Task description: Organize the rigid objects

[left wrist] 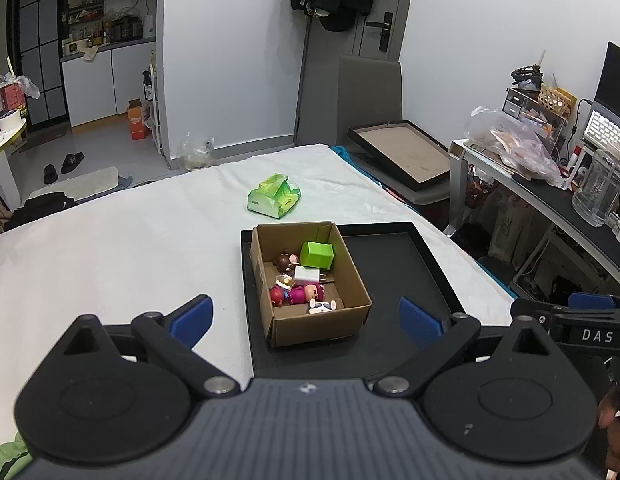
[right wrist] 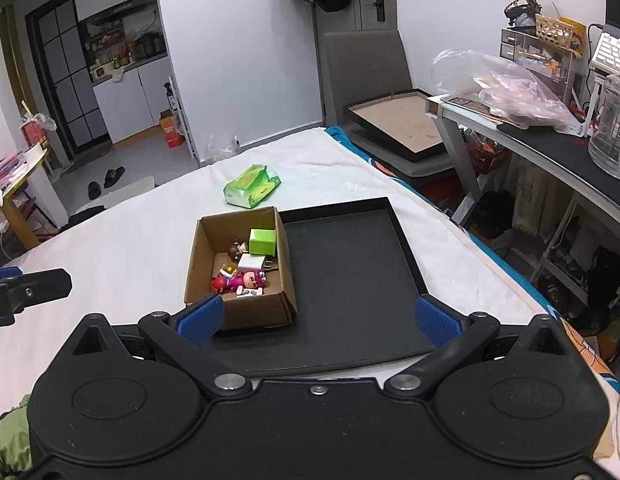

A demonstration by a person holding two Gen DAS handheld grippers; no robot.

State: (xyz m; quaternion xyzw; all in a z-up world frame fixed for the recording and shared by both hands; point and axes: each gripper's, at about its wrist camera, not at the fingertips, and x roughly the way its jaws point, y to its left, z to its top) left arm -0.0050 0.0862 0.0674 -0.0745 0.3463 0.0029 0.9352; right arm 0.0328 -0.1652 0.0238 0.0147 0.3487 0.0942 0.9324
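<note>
A brown cardboard box sits in the left part of a black tray on the white bed. Inside lie a green cube, a white charger plug, and small toy figures. My left gripper is open and empty, just short of the box. My right gripper is open and empty, over the tray's near edge, with its left finger beside the box. The tray, green cube, plug and figures also show in the right wrist view.
A green tissue pack lies on the bed beyond the tray, also in the right wrist view. A grey chair with a framed board and a cluttered desk stand to the right. The bed edge runs along the right.
</note>
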